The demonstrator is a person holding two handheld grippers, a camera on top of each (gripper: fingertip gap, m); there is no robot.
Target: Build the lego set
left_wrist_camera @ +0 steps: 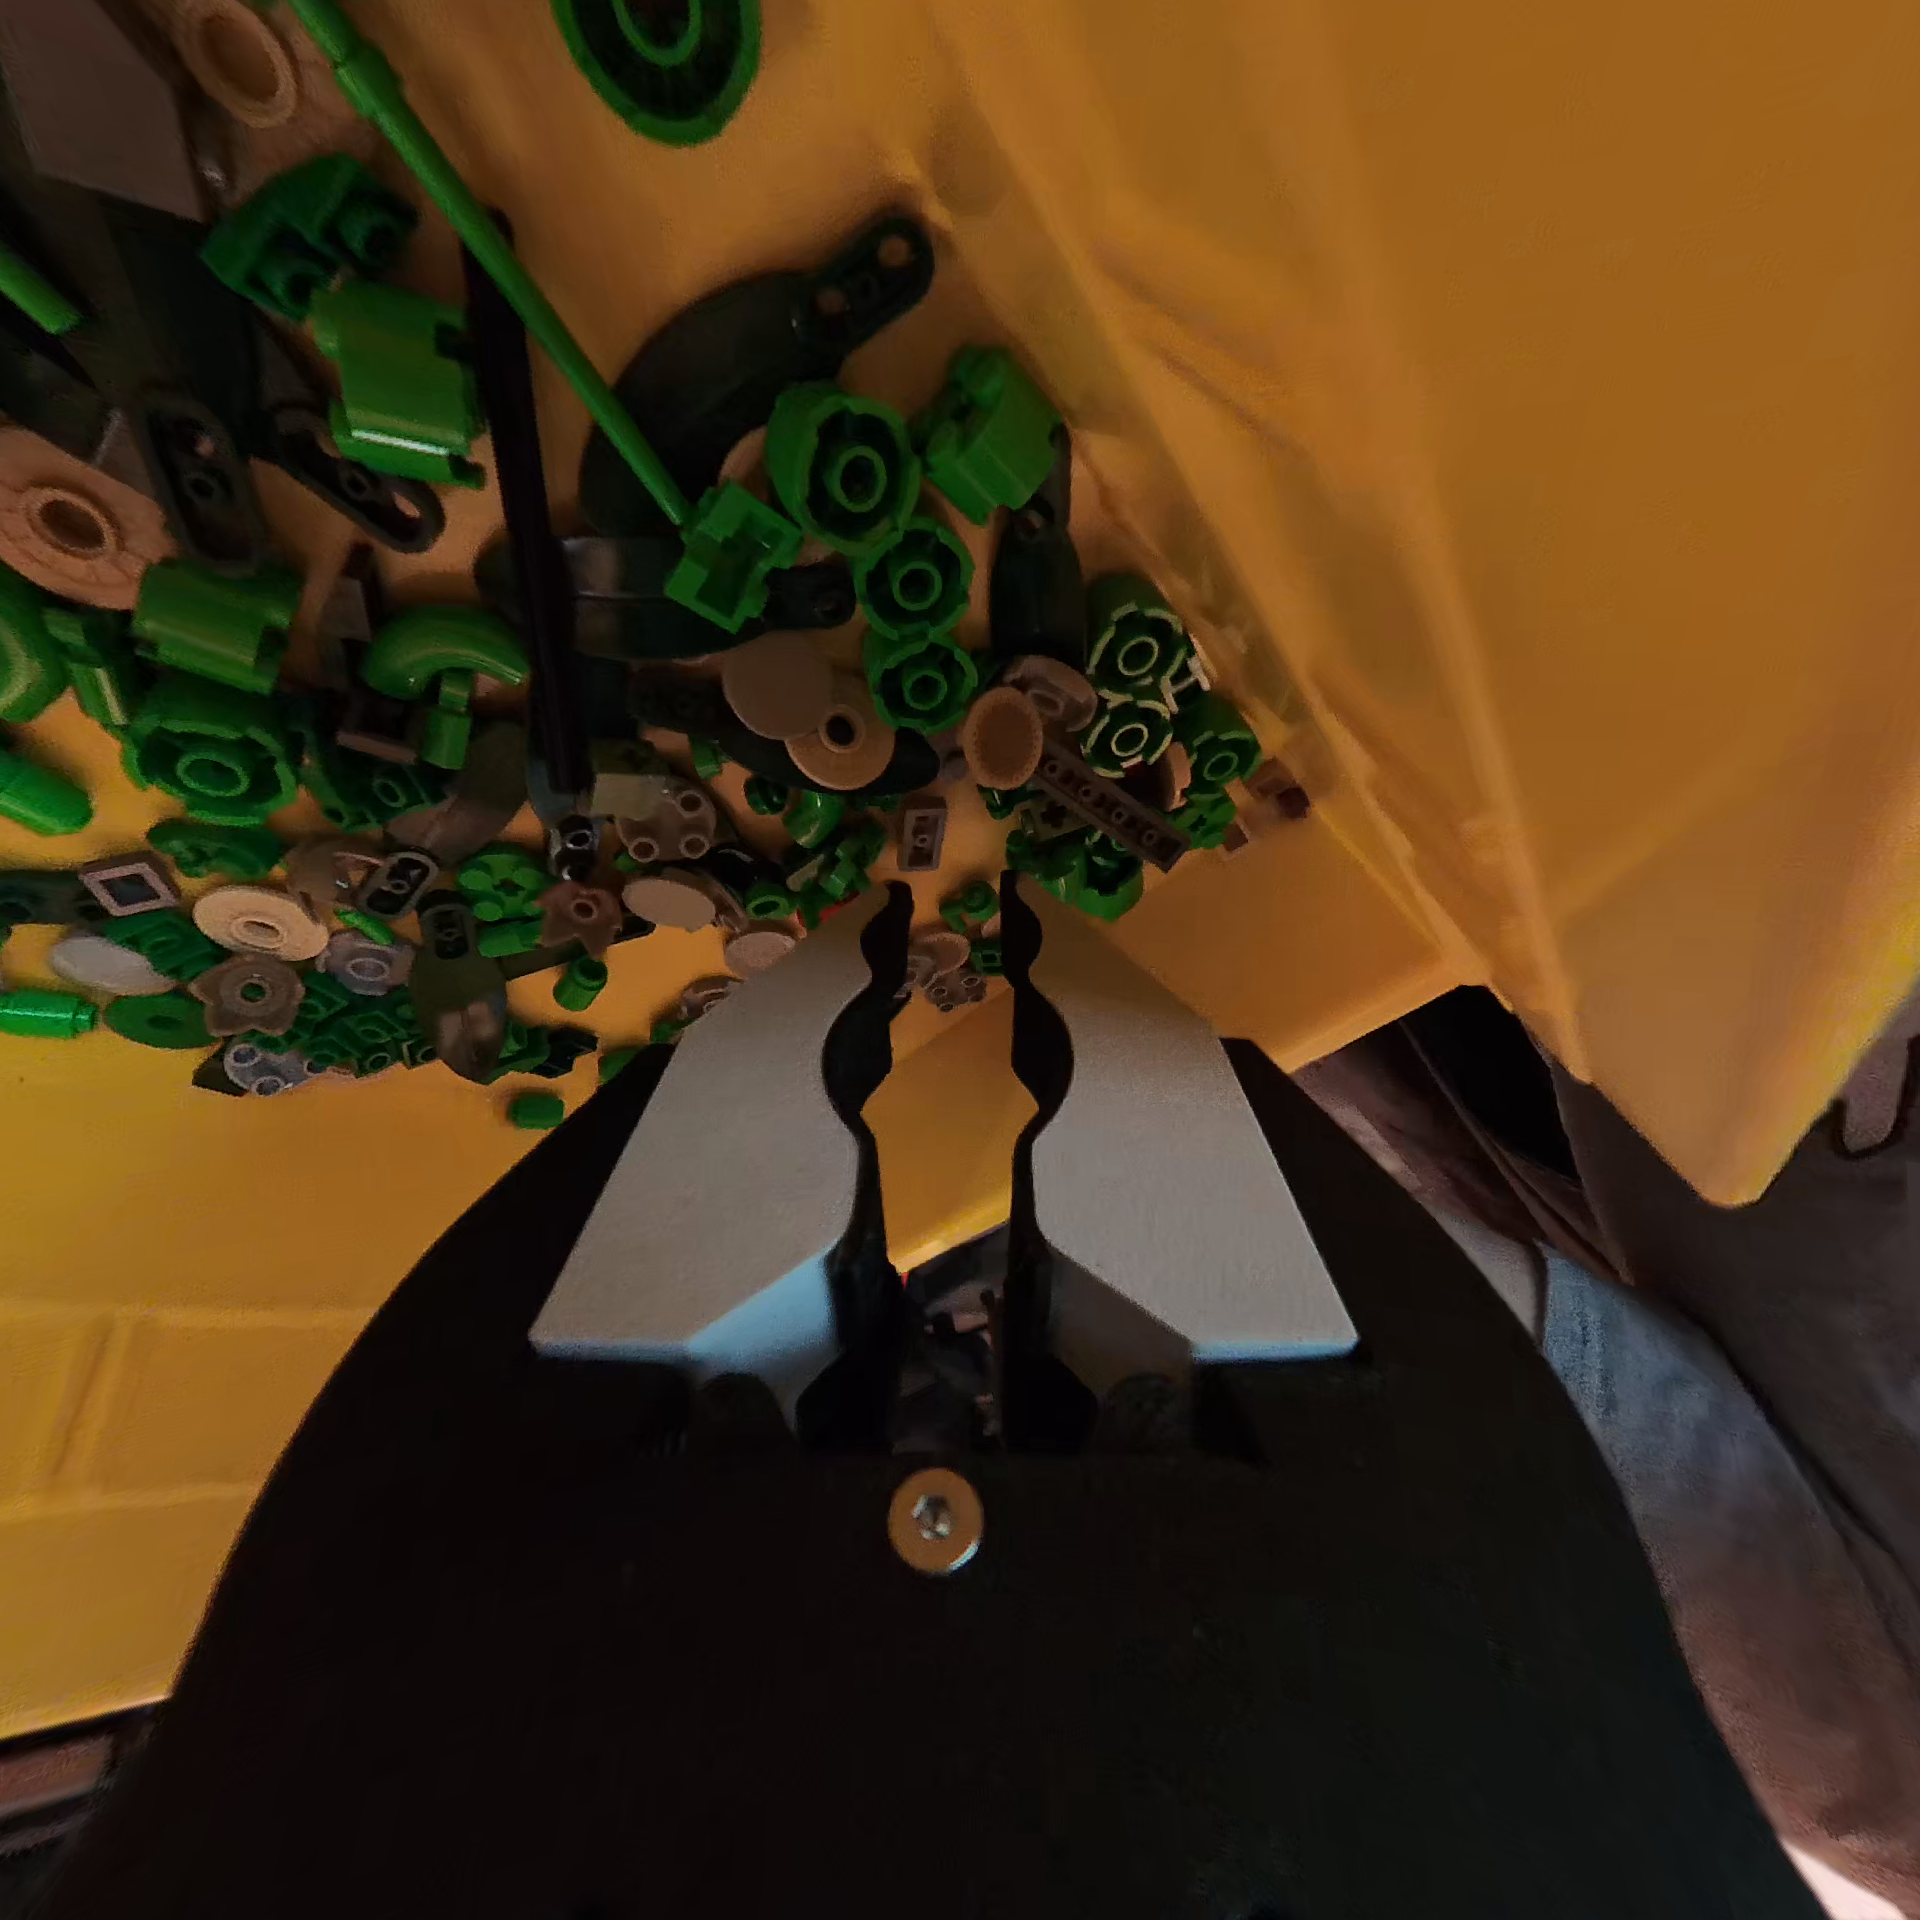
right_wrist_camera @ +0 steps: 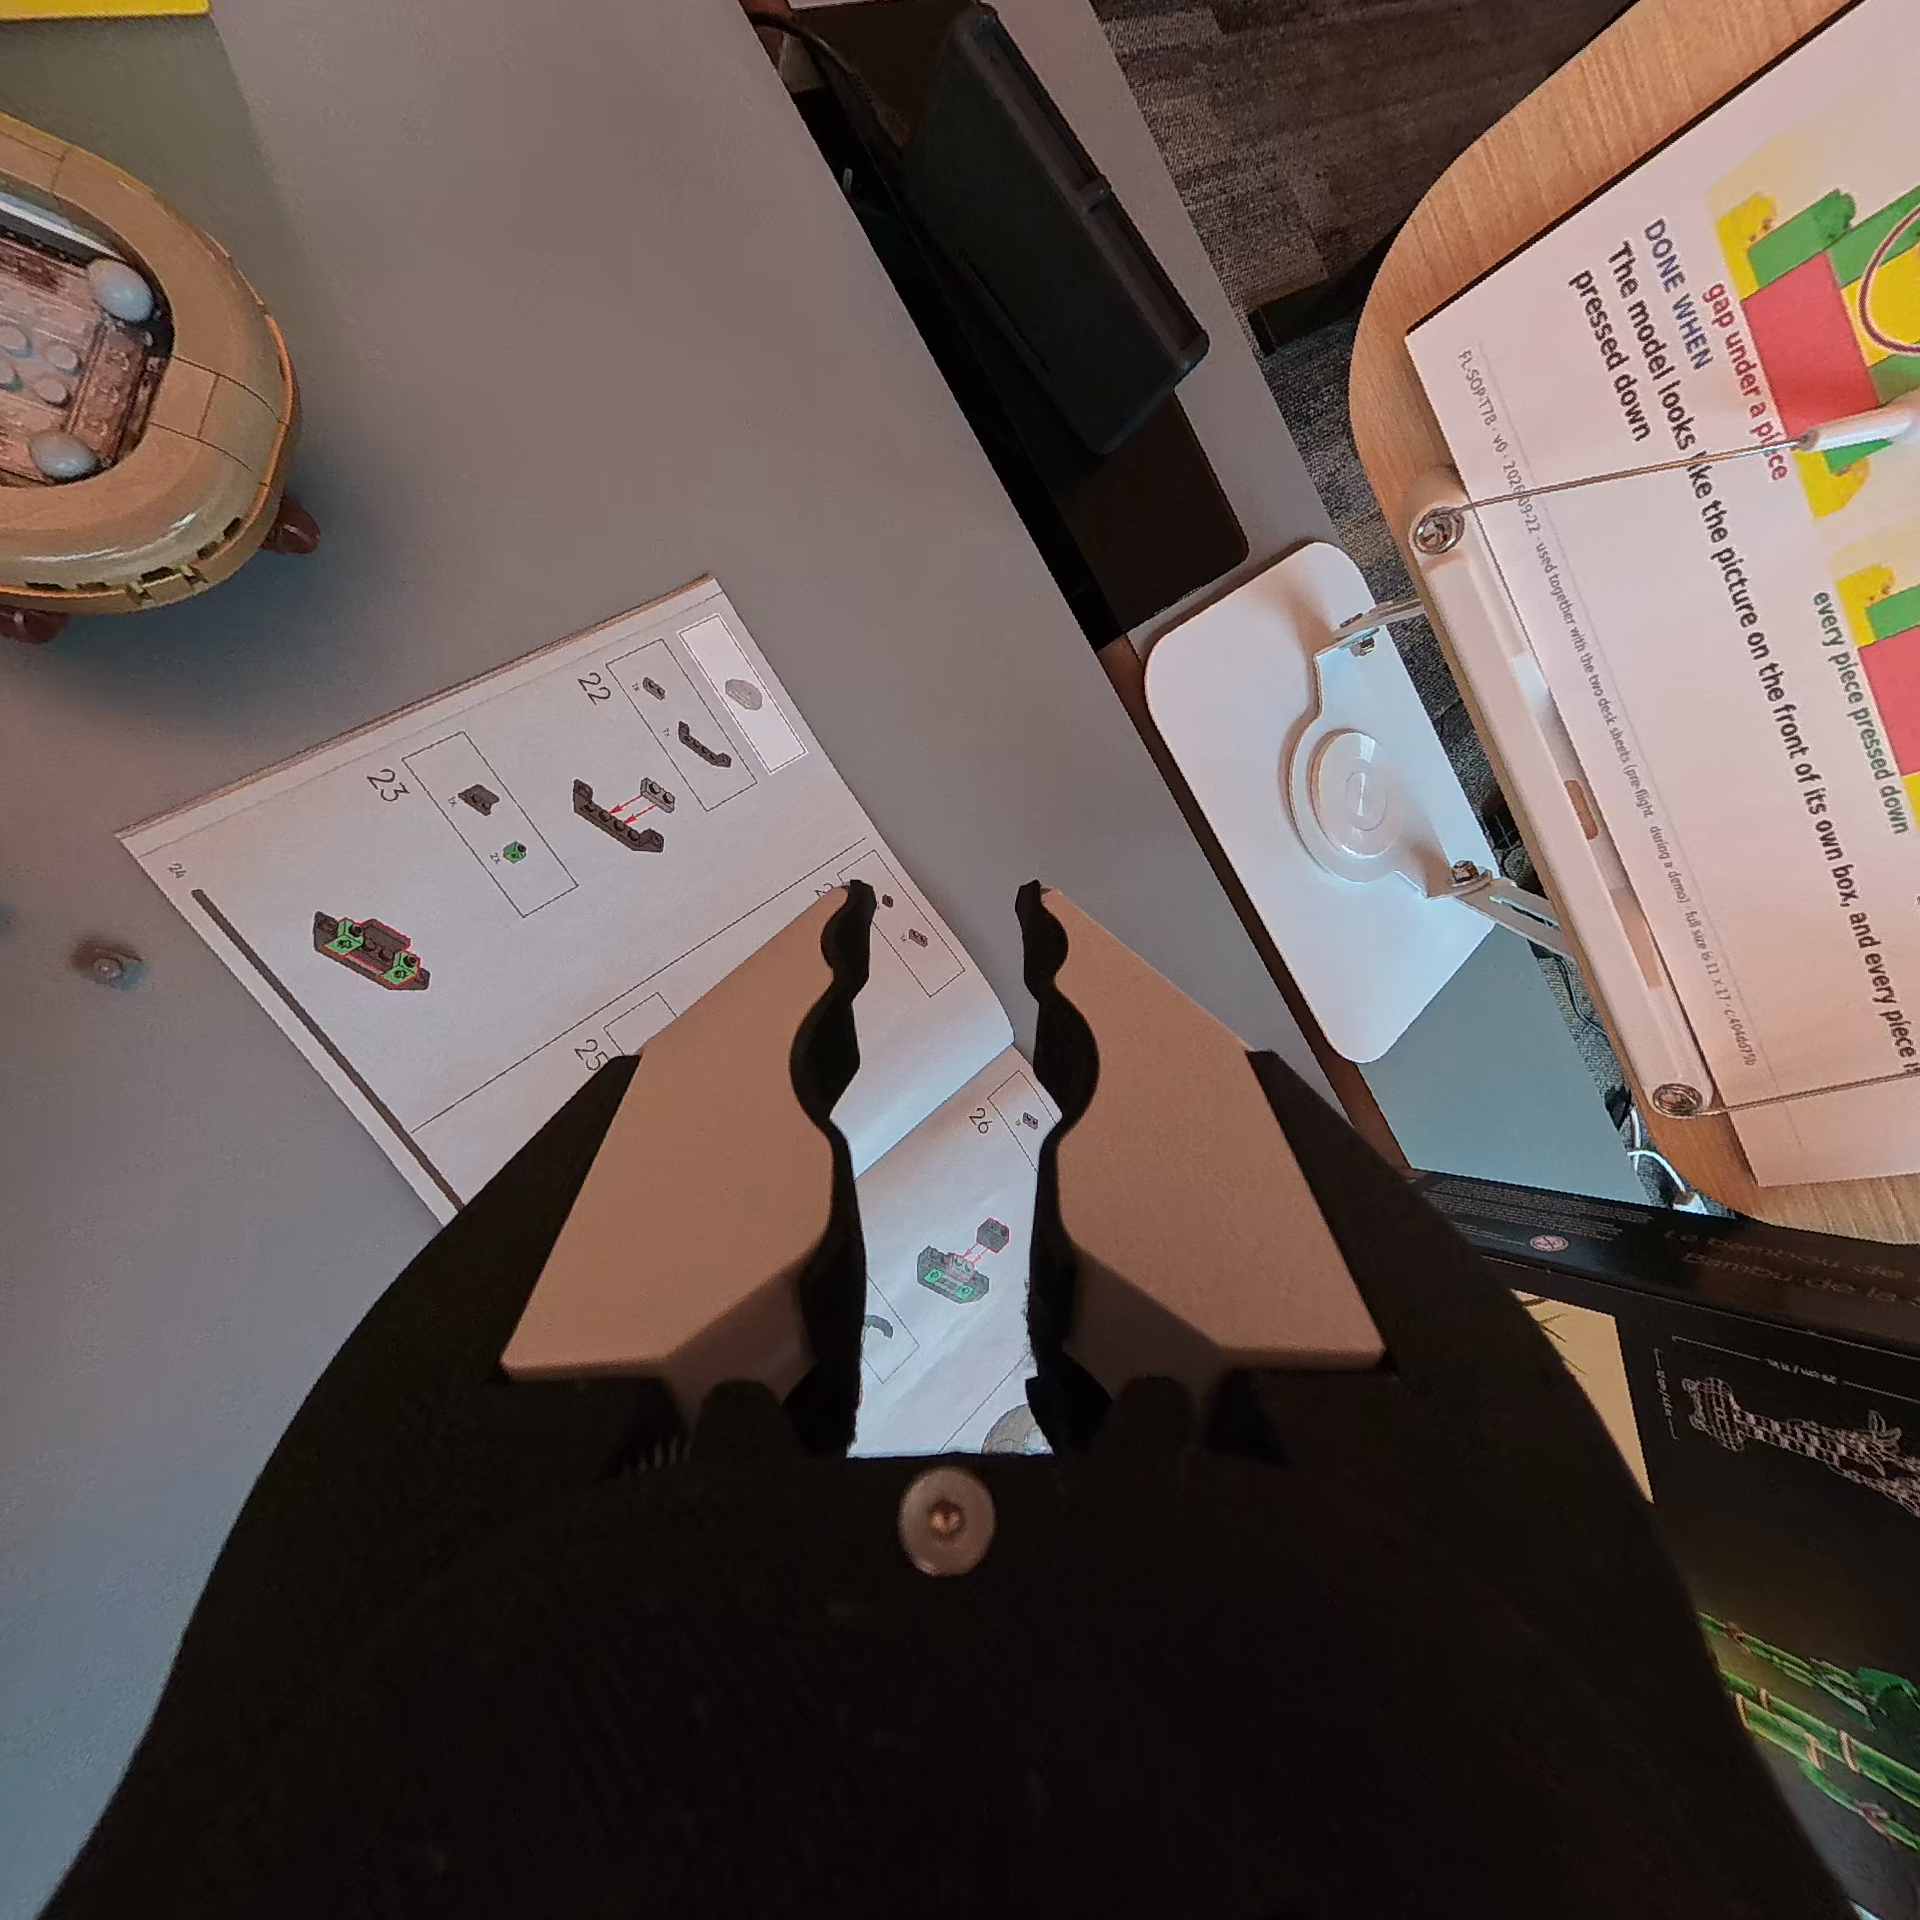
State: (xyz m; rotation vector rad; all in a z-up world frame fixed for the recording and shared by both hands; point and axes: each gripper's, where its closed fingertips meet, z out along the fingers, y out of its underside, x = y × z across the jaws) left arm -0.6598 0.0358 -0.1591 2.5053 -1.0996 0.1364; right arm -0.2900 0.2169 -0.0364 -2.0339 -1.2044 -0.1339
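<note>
Lego pieces (left_wrist_camera: 665, 748): heaped on yellow tray (left_wrist_camera: 1351, 520). Left gripper (left_wrist_camera: 956, 883): fingers slightly parted, empty, at the heap. Right gripper (right_wrist_camera: 943, 894): fingers spread, empty, over instruction booklet (right_wrist_camera: 499, 883).

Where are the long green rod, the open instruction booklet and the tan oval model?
Long green rod (left_wrist_camera: 488, 244): left wrist view, middle of its shaft.
Open instruction booklet (right_wrist_camera: 499, 883): right wrist view, left page, blank area.
Tan oval model (right_wrist_camera: 223, 416): right wrist view, its rounded tan rim.

Loose lego pieces (left_wrist_camera: 665, 665) crowd the yellow tray (left_wrist_camera: 1455, 520) ahead of the left gripper (left_wrist_camera: 954, 883), leaving bare floor only along its right side.
</note>
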